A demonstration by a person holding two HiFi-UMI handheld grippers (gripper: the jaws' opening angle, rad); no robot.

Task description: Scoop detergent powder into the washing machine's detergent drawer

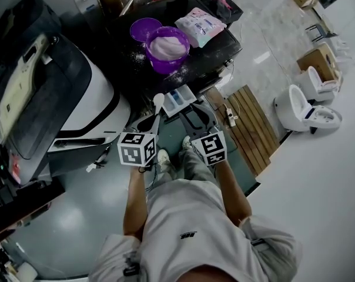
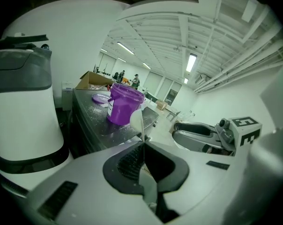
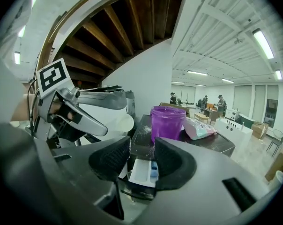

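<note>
Head view: the left gripper [image 1: 156, 122] is seen closed on the handle of a white scoop [image 1: 158, 101], and the scoop's bowl is held just beside the left edge of the open detergent drawer [image 1: 179, 100]. The drawer is pulled out from the front of a black-topped washing machine [image 1: 218, 53]. On that top a purple tub [image 1: 167, 49] filled with pale powder is set. Its purple lid [image 1: 143, 28] is laid touching it on the far left, and a detergent bag [image 1: 200, 25] is laid on its right. The right gripper [image 1: 198, 121] is held near the drawer's near right corner, apart from it. A white appliance [image 1: 83, 98] is placed to the left of the machine.

Left gripper view: the jaws of the left gripper [image 2: 143, 146] are seen pressed together on the thin scoop handle, with the scoop [image 2: 137, 118] raised edge-on in front of the tub [image 2: 124, 103]. Whether powder is carried in the bowl cannot be told. The right gripper [image 2: 197, 136] is seen alongside.

Right gripper view: the jaws of the right gripper [image 3: 142, 161] are held apart with nothing gripped. The drawer [image 3: 142, 171] is seen through the gap, below the tub [image 3: 167, 123] and the bag [image 3: 200, 128].
</note>
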